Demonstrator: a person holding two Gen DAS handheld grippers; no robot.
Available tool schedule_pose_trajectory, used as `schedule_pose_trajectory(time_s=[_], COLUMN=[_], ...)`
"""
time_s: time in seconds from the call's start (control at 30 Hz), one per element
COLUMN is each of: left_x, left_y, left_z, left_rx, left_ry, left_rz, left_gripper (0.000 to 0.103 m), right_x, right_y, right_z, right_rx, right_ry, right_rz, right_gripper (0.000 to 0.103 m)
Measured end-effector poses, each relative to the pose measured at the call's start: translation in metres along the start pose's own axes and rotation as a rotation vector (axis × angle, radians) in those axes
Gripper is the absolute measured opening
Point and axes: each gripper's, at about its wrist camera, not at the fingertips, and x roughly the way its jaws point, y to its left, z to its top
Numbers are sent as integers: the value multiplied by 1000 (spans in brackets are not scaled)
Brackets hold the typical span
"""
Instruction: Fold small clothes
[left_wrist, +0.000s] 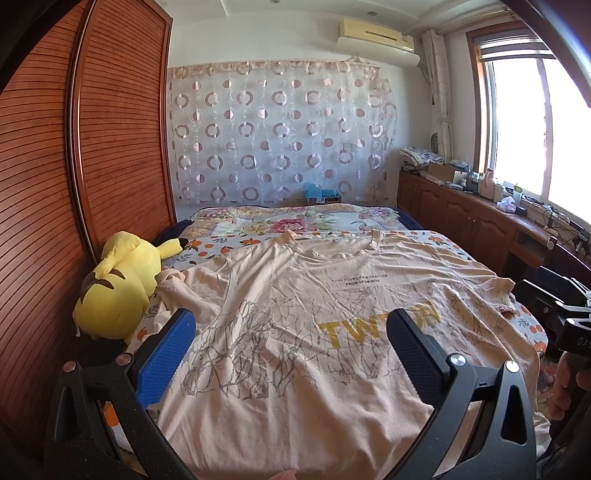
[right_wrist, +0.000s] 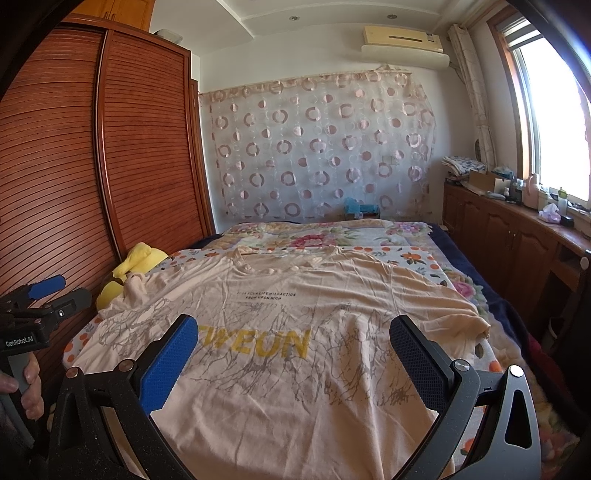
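A pale peach cotton T-shirt with yellow lettering (left_wrist: 314, 332) lies spread face-up on the floral-quilted bed (right_wrist: 417, 258), neck toward the far wall. The left gripper (left_wrist: 291, 343) and the right gripper (right_wrist: 295, 350) hover above its hem, jaws spread wide, holding nothing. The thin, limp fabric (already creased) looks light; sleeve or hem edges seem the best pinch points.

Your left gripper (left_wrist: 291, 325) has black arms shaped like a fork, with round silver screws at the joints. One of its fingers (left_wrist: 166, 358) has a bumpy blue pad and the other has a black one. Your right gripper (right_wrist: 295, 332) looks the same. Its side says "GenRobot.AI" in white. Your hand (right_wrist: 27, 391) wraps a grey handle.
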Motion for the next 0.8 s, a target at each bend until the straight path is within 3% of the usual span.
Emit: schedule_pose_trajectory(time_s=[0.57,0.77,0.8], left_x=[61,75,79], left_y=[112,142,148], left_z=[-30,-37,-38], left_rx=[-50,-86,-92], left_ry=[107,147,160], left_rz=[149,154,146], left_gripper=[103,102,98], right_x=[78,105,109], right_y=[25,40,43], right_z=[1,1,1], right_rx=[-92,-120,-130], right_ry=[23,68,79], right_rz=[71,123,131], right_gripper=[103,103,102])
